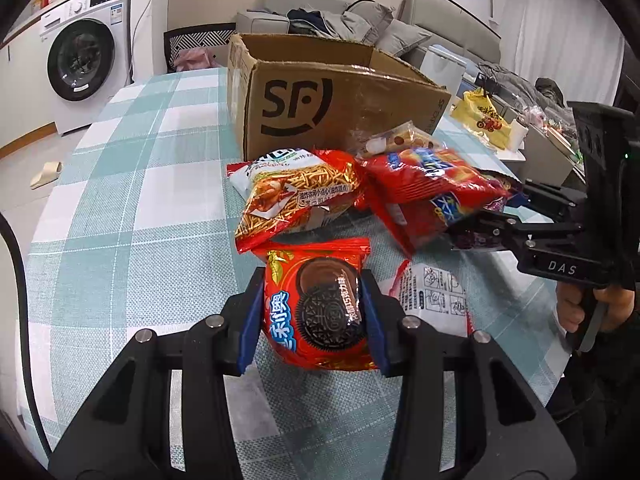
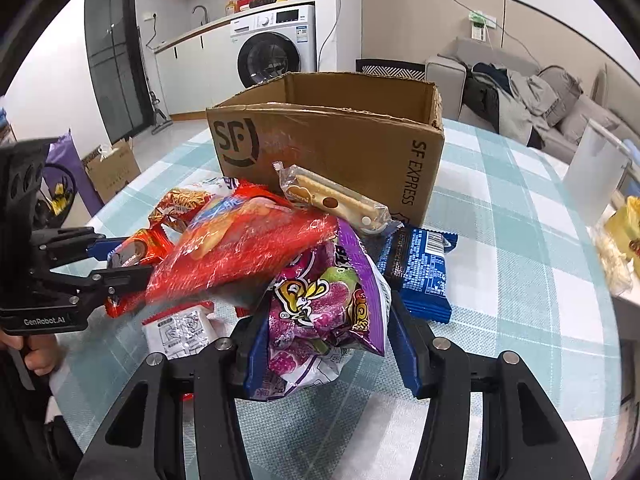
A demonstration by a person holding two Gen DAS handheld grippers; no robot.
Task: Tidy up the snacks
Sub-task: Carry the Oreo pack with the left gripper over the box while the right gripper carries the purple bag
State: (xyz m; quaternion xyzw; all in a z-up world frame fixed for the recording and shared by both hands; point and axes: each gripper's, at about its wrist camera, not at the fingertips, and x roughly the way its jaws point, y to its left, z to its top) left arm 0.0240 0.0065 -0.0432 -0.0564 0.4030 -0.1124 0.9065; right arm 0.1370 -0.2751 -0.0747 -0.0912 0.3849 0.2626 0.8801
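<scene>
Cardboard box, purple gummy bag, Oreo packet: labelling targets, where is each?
Cardboard box [image 2: 340, 148], right wrist view, front wall.
Purple gummy bag [image 2: 328, 304], right wrist view, printed front.
Oreo packet [image 1: 320, 304], left wrist view, cookie picture.

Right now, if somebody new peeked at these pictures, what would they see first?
Probably the left gripper, shut on a red chocolate sandwich-cookie pack, and the right gripper, shut on a purple gummy bag. Behind them, more snack bags lie heaped on the checked tablecloth. The open SF cardboard box stands just beyond the heap.
</scene>
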